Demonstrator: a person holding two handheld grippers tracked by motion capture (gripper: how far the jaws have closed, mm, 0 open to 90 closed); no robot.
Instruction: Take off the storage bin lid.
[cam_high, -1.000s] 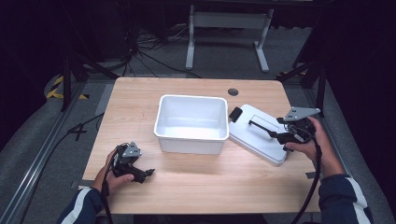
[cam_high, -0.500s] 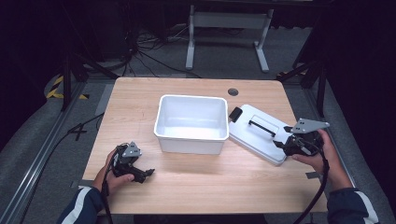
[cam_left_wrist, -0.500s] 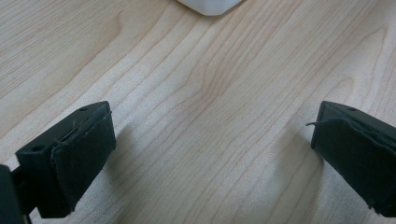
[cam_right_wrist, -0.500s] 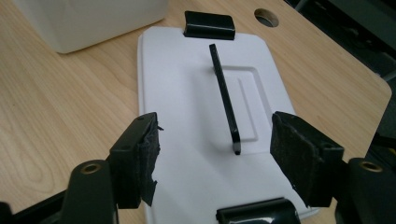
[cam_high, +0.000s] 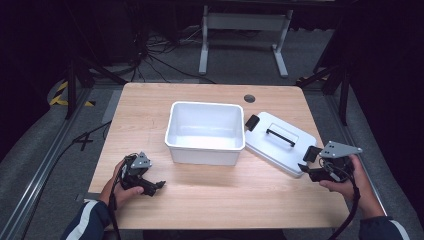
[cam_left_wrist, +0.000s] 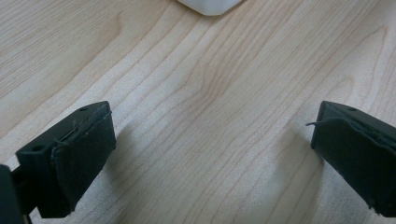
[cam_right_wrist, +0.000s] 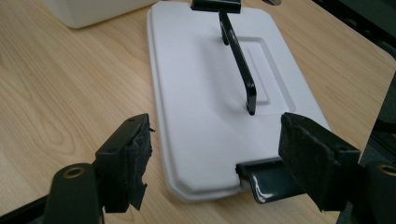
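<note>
The white rectangular plastic lid with its black bar handle is laid flat on the light wooden table, at about 3 o'clock from the open white plastic bin, with one corner touching or nearly touching the bin wall, which looks like a lid parked within easy reach rather than put away. The bin is set near the middle of the table and is seen empty, so it's probably being left clear for loading or for the lid to go back on. The right tool is held at the lid's 5 o'clock end, jaws spread apart and just widened further, with nothing pinched between them; the black latch tab at that end of the lid is seen just ahead of the right-hand jaw in the right gripper view. That reads like a hold let go, or a fresh one being lined up on the lid's short edge. The left tool is kept low over bare wood at around 7 o'clock from the bin, jaws wide apart on nothing, seemingly parked out of the way. A round grommet hole is seen at the table's far edge.
</note>
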